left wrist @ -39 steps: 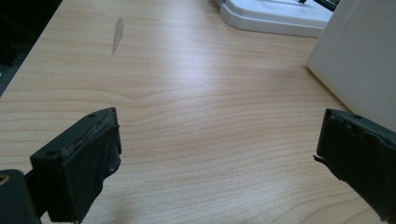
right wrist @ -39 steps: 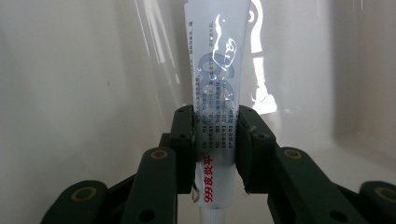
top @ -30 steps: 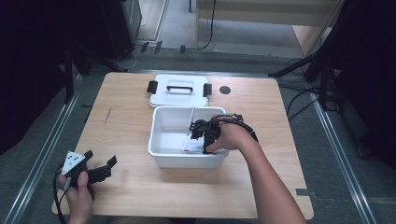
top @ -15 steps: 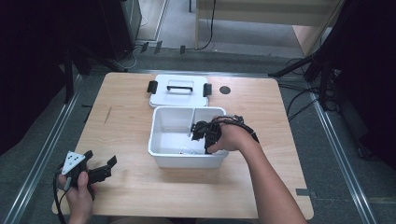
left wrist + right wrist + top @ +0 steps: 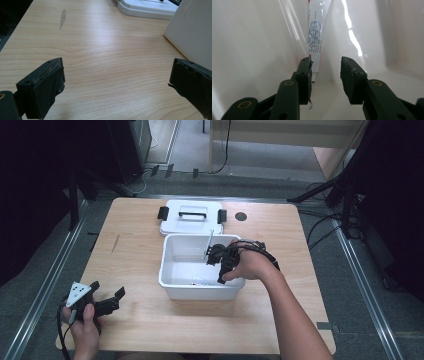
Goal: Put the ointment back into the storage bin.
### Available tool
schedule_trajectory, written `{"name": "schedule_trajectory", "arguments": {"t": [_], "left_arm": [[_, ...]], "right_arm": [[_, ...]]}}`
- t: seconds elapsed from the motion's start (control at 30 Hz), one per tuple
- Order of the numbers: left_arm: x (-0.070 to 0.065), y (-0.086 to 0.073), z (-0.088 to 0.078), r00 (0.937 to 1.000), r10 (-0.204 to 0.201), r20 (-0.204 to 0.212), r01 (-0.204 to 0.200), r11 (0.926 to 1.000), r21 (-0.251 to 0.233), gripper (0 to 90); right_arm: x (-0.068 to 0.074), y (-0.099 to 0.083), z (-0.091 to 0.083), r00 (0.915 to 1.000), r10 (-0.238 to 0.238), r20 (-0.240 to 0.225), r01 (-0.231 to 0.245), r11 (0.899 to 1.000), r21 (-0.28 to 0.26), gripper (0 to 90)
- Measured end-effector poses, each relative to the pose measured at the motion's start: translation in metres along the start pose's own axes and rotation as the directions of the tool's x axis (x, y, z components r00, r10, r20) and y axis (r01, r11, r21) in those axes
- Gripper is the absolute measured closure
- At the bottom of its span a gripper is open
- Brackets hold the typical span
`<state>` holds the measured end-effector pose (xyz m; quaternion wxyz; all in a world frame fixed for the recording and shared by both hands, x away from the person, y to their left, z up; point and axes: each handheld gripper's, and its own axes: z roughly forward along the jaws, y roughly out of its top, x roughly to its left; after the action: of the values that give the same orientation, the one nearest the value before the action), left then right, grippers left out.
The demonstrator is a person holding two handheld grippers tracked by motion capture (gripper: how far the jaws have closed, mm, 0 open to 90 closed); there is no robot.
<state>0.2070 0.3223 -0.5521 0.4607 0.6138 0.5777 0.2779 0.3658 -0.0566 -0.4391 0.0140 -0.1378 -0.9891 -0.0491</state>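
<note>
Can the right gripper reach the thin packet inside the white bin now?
Probably yes. The right gripper is already inside the white bin, jaws apart, with the packet leaning on the wall just ahead and nothing between them.

The high view looked forward and down from above the person's side, taking in the whole wooden table from well off, the white bin near centre and its lid toward 12 o'clock. The left gripper view sat low and close over the tabletop, facing the bin's outer wall at 2 o'clock and the lid at 1 o'clock. The right gripper view looked from very near at the bin's inner wall.
</note>
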Motion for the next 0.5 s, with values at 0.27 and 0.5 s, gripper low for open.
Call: {"name": "schedule_trajectory", "arguments": {"t": [0.27, 0.5], "left_arm": [[0.000, 0.000, 0.000, 1.0000, 0.000, 0.000, 0.000, 1.0000, 0.000, 0.5], [0.000, 0.000, 0.000, 1.0000, 0.000, 0.000, 0.000, 1.0000, 0.000, 0.5]], "right_arm": [[-0.002, -0.007, -0.025, 0.9964, 0.083, 0.018, -0.081, 0.993, -0.082, 45.5], [-0.003, -0.019, -0.047, 0.9854, 0.153, 0.074, -0.139, 0.976, -0.168, 20.5]]}}
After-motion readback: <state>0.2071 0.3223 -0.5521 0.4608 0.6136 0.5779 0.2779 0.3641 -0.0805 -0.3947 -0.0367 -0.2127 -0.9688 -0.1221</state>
